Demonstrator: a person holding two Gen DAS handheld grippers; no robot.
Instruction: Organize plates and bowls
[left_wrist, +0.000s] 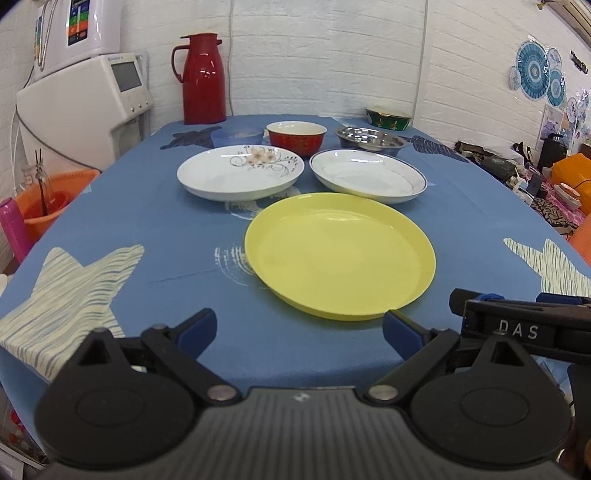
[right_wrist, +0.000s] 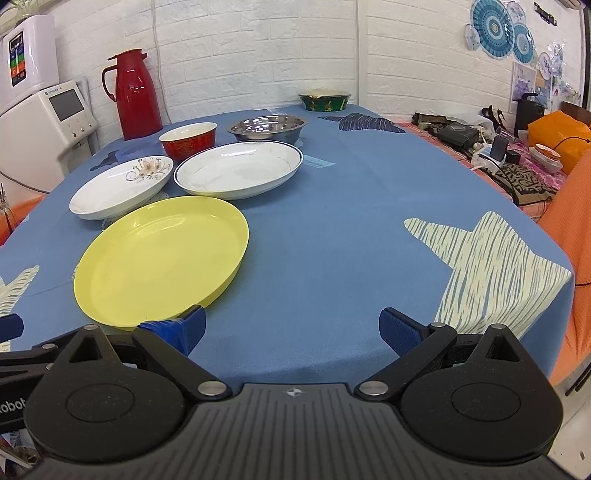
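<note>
A yellow plate (left_wrist: 340, 254) lies nearest, two white plates (left_wrist: 240, 171) (left_wrist: 367, 175) behind, then red (left_wrist: 296, 137) and steel bowls (left_wrist: 369, 139).

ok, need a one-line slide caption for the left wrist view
Open left gripper faces a yellow plate, two white plates and three bowls behind, on a blue tablecloth.

Glossy yellow plastic plate (left_wrist: 340, 254), glazed white plates (left_wrist: 240, 171), shiny steel bowl (left_wrist: 369, 140), matt blue cloth tablecloth (right_wrist: 332, 229)
</note>
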